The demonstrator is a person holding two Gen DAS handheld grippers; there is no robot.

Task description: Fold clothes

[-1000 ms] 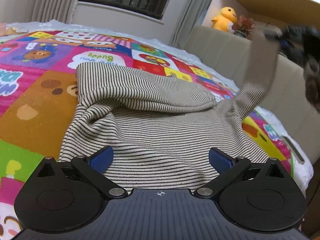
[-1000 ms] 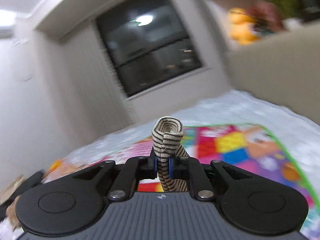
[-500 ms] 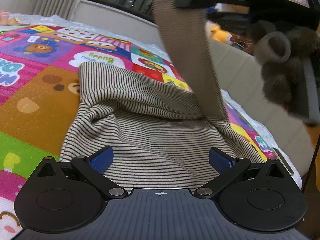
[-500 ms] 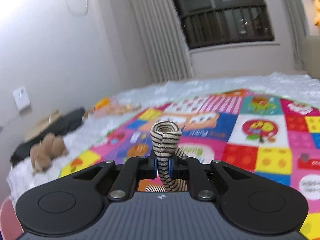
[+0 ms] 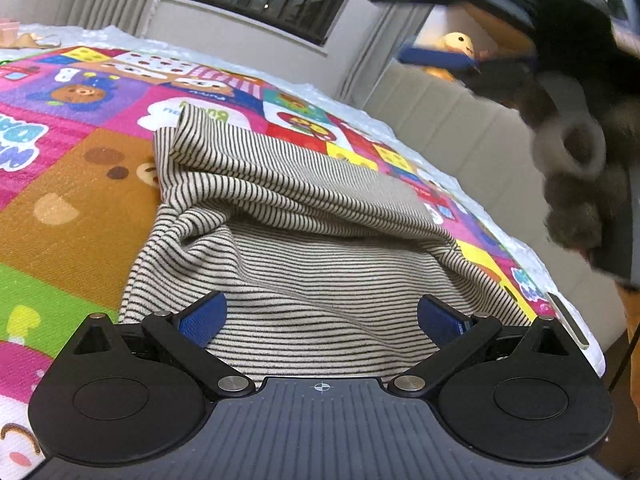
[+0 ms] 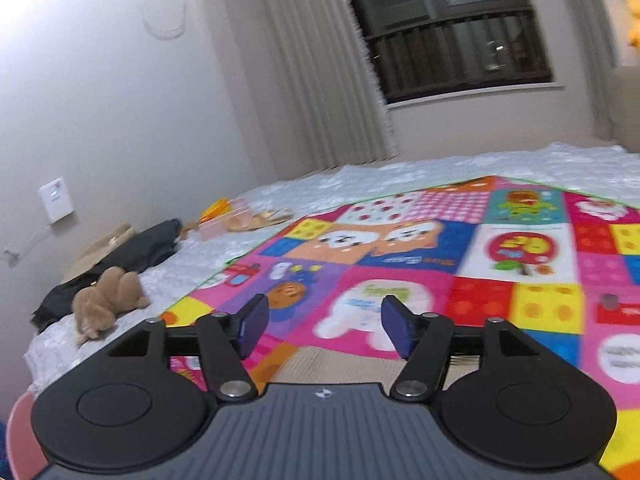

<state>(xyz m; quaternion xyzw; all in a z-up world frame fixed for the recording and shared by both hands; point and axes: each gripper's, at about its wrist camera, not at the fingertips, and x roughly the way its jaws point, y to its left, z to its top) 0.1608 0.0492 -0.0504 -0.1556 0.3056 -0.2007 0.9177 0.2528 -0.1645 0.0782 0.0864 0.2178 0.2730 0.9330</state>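
The right gripper [image 6: 322, 330], which half a second ago pinched a striped sleeve, now hangs spread and empty above the striped top [image 5: 304, 240], sleeve laid across its body on the cartoon play mat [image 5: 72, 200]; left gripper [image 5: 320, 316] spread, one fold seemingly made

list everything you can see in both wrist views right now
striped garment: one, cream with thin black stripes, partly folded on the play mat in front of the left gripper
play mat: one, multicoloured cartoon squares, spread on the white bedding
white bedding: one, under and around the mat
brown plush toy: one, on the bedding left of the mat
dark cloth: one, black, behind the plush
yellow plush: one, by the far wall
window: one, dark, beside curtains
left gripper: open, over the garment's near edge
right gripper: open, empty, above the mat
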